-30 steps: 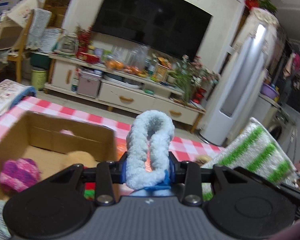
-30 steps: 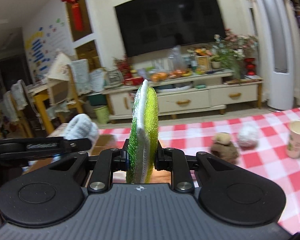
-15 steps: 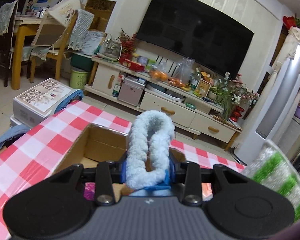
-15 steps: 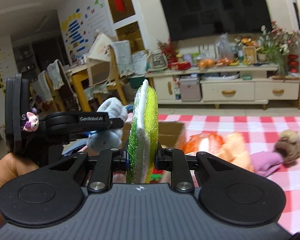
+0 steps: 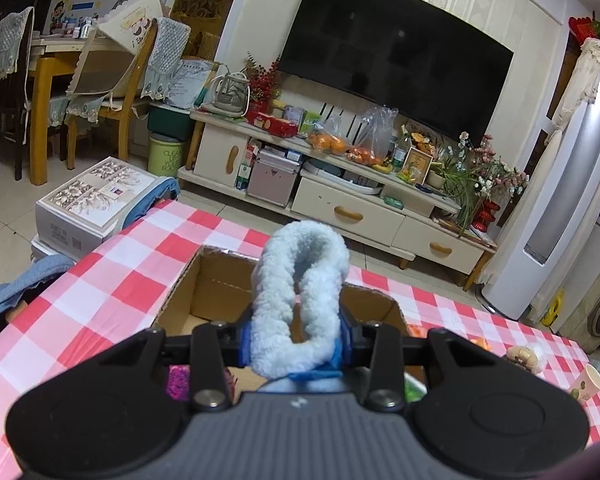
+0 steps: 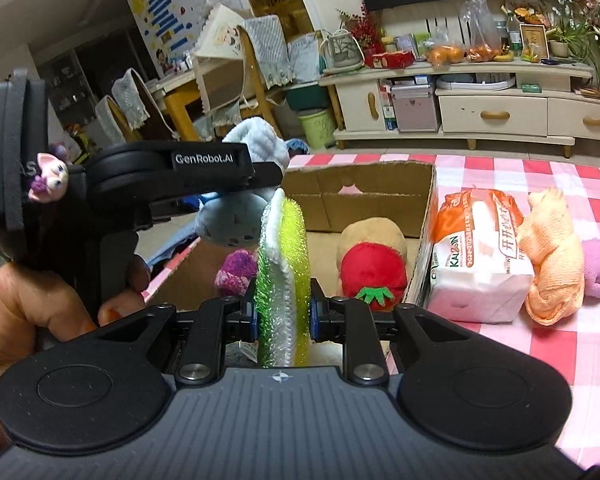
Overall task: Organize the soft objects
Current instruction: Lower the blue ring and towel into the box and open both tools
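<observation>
Two hand-held grippers hover over an open cardboard box point(image 6: 364, 196) that sits on a table covered with a red-and-white checked cloth point(image 5: 112, 280); the box seems to serve as the collecting place for soft things, which would explain why both grippers carry their loads above it. The left gripper point(image 5: 296, 340) is closed on a fluffy pale blue slipper point(image 5: 300, 296), pinched near its lower end so that the looped top stands upright above the jaws, with the box opening directly beyond and below it. The right gripper point(image 6: 283, 316) is clamped on a green-and-white scrubbing sponge point(image 6: 283, 280), held on edge so it rises like a thin blade between the pads. Already inside the box lie a red strawberry plush point(image 6: 370, 276), a tan plush behind it and a purple woolly ball point(image 6: 236, 272). Just outside the box's right wall lie a pack of tissues point(image 6: 480, 260), an orange cloth point(image 6: 552, 264) and a purple soft item, apparently not yet sorted. Both grippers tilt gently downward toward the box. In the right wrist view a person's hand point(image 6: 32, 312) grips the left tool's handle at the left edge, its arm reaching across over the box's left side.
</observation>
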Action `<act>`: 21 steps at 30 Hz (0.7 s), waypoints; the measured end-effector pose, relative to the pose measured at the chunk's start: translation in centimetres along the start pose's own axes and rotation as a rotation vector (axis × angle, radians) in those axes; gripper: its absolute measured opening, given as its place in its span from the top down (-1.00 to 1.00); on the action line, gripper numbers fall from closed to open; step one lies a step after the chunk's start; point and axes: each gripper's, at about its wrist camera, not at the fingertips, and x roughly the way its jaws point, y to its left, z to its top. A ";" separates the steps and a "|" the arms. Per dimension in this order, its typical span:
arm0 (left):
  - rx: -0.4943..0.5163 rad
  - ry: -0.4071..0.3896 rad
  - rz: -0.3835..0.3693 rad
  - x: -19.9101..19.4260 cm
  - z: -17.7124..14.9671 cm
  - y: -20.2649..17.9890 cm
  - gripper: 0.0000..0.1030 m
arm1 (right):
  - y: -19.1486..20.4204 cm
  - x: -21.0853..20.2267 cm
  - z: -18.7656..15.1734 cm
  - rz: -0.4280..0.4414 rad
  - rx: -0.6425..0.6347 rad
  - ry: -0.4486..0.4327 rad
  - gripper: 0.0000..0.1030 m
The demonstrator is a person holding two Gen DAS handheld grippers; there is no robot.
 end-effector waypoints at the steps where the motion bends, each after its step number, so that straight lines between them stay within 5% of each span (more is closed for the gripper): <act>1: -0.002 0.005 0.003 0.1 0.0 0.1 0.25 | 0.0 -0.4 0.0 -0.006 -0.003 0.004 0.39; 3: -0.005 0.016 0.006 0.2 -0.1 0.1 0.18 | 0.0 0.4 0.1 -0.008 -0.009 0.026 0.34; 4: -0.005 0.021 0.008 0.3 -0.1 0.1 -0.04 | 0.2 0.5 0.1 -0.018 -0.016 0.033 0.30; 6: -0.003 0.037 0.014 0.4 -0.1 0.1 -0.24 | 0.5 0.5 0.1 -0.055 -0.047 0.024 -0.78; 7: -0.001 0.034 0.022 0.4 -0.2 0.1 -0.28 | 1.0 -0.2 0.0 -0.073 -0.069 0.008 -0.96; 10: 0.013 0.027 0.041 0.3 -0.2 -0.1 -0.54 | 1.8 -0.9 -0.2 -0.124 -0.134 -0.021 -0.94; 21: 0.014 0.015 0.068 0.2 -0.1 -0.5 -0.75 | 0.5 -4.8 -0.5 -0.187 -0.131 -0.126 -0.96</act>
